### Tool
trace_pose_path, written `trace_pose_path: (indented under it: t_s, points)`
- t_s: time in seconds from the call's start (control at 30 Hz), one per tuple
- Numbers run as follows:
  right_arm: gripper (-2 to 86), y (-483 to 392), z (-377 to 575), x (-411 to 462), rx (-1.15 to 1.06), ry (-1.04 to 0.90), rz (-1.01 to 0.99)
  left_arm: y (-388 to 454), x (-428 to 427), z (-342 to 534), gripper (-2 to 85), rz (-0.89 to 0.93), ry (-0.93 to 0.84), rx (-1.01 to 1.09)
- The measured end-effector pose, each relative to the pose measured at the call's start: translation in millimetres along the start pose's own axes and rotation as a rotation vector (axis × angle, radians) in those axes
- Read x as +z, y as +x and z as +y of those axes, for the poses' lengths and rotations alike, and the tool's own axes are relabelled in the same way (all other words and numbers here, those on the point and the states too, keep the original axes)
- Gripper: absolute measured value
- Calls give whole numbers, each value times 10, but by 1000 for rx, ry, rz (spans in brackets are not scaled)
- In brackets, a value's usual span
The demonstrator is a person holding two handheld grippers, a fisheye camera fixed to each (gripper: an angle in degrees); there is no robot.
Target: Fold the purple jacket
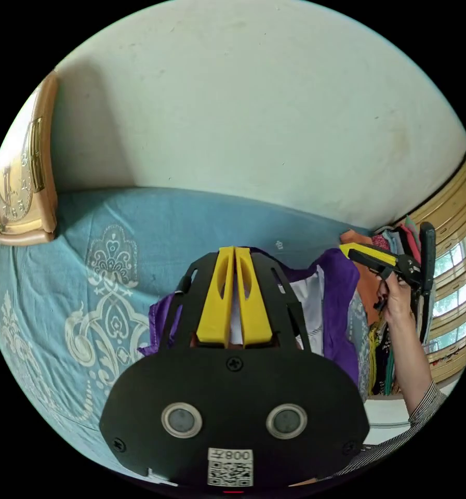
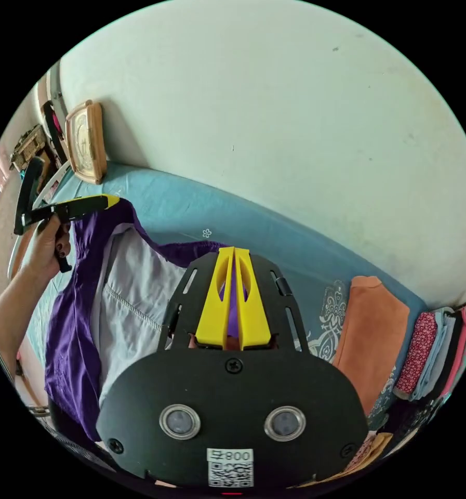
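Left gripper view: my left gripper (image 1: pixel 235 249) sits with its yellow jaws pressed together on an edge of the purple jacket with the pale lilac lining (image 1: pixel 342 291); cloth shows just beyond the tips.
Right gripper view: my right gripper (image 2: pixel 235 249) has its jaws narrow too, with a strip of purple fabric pinched in the slot between them.
Jacket position: it hangs stretched between the two grippers above the blue bed sheet with white floral print (image 1: pixel 108 249), lining side facing me, its lower part drooping toward the bed edge.
Across views: I can see the right gripper at the far side of the left gripper view with a hand (image 1: pixel 396 299) around it, and the left gripper at the far side of the right gripper view, nose on the jacket's top edge.
Step in hand, as I judge it: holding the garment open by two points, ready to lay it flat.
Doing it well: keep both grips level and the top edge taut, then lower so the hem lands first and the lining lies smooth.
Watch for: the folded orange cloth (image 2: pixel 373 332) and the row of stacked folded clothes (image 2: pixel 430 353) nearby; I'd lay the jacket well apart from them.
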State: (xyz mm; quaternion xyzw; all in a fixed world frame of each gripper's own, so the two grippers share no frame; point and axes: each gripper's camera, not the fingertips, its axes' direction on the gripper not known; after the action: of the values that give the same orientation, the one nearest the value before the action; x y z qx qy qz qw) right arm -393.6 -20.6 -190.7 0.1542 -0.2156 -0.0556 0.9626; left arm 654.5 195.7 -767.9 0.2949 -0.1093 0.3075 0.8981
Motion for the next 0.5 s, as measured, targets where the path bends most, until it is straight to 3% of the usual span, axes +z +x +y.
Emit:
trace_pose_path:
  t_s: [0.1, 0.23, 0.4, 0.5]
  points:
    - [-4, 44, -160, 354, 13, -143, -31, -12, 167, 45, 3, 70, -42, 7]
    - [-3, 71, -45, 175, 19, -13, -81, -112, -135, 423, 6, 390, 150, 63]
    - [2, 290, 465, -238, 50, 155, -205, -460, -348, 1211, 19, 377, 142, -15]
    - [6, 302, 989, -245, 58, 117, -278, -560, -249, 1814, 24, 447, 35, -109]
